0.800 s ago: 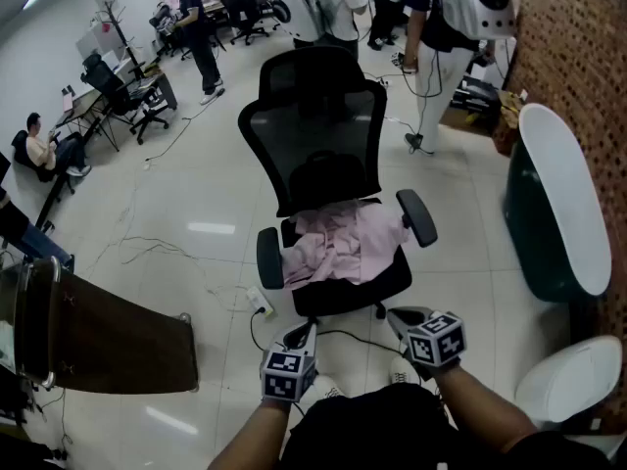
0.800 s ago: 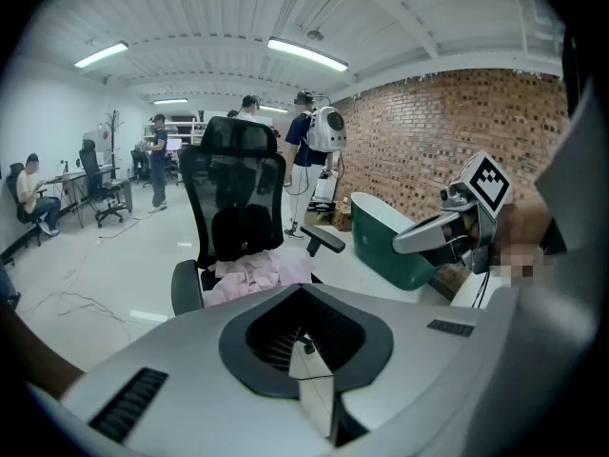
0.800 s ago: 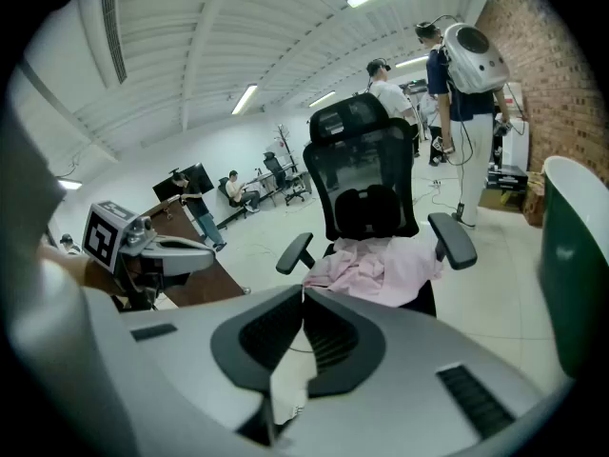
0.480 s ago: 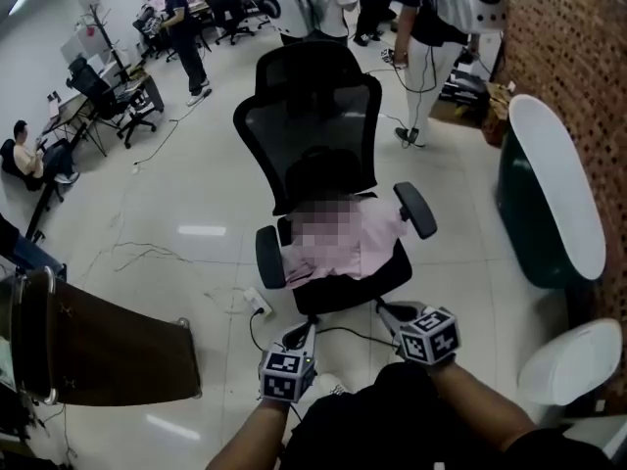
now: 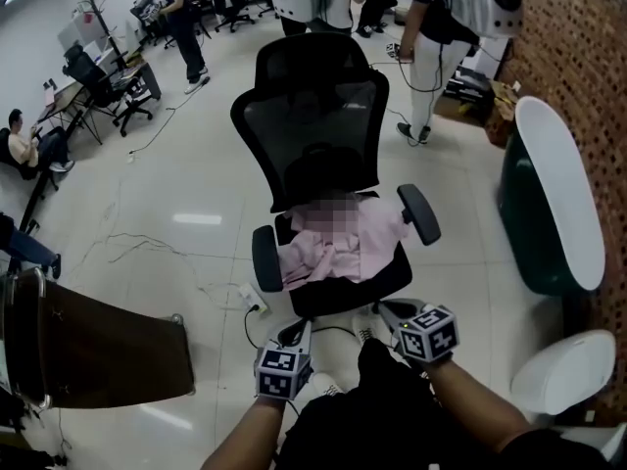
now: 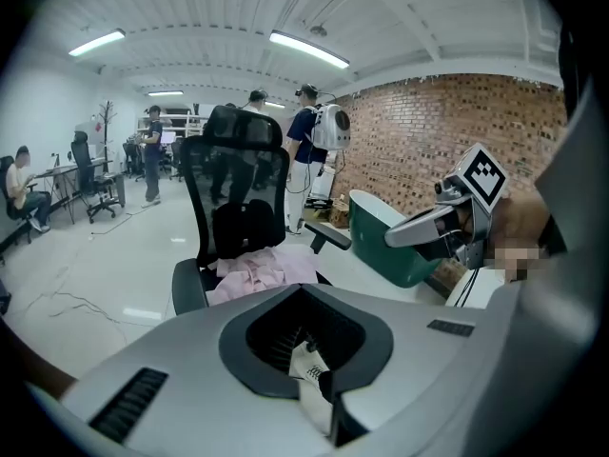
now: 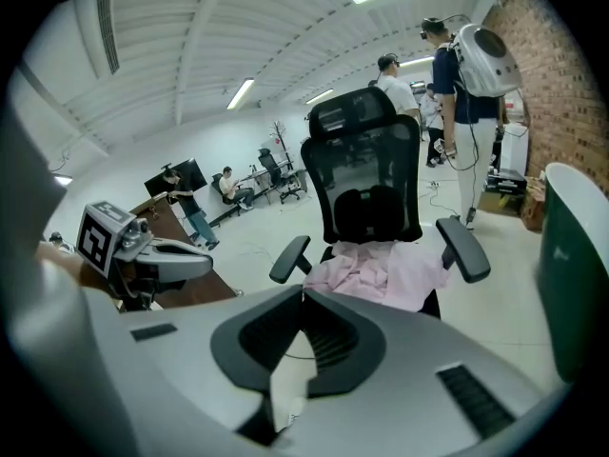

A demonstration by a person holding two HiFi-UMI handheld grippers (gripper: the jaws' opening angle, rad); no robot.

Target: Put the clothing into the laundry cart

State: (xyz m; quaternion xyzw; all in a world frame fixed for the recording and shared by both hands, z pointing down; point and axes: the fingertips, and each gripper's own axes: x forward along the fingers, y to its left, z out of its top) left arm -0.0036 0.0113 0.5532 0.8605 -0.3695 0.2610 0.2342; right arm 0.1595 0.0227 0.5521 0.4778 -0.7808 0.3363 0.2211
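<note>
Crumpled pink clothing (image 5: 345, 246) lies on the seat of a black mesh office chair (image 5: 313, 125) in front of me. It also shows in the left gripper view as pink clothing (image 6: 262, 269) and in the right gripper view as pink clothing (image 7: 381, 272). My left gripper (image 5: 298, 330) and right gripper (image 5: 388, 309) hover side by side just short of the chair's front edge, both shut and holding nothing. The brown laundry cart (image 5: 98, 346) with a metal rim stands low at the left.
A green tub-like unit with a white top (image 5: 549, 199) stands at the right by the brick wall, a white round seat (image 5: 563, 372) below it. Cables (image 5: 147, 253) trail on the floor. Several people (image 5: 431, 27) and desks stand behind the chair.
Both grippers have stayed almost where they were, jaws together. The head view has shifted slightly and the people in the background have moved a little.
</note>
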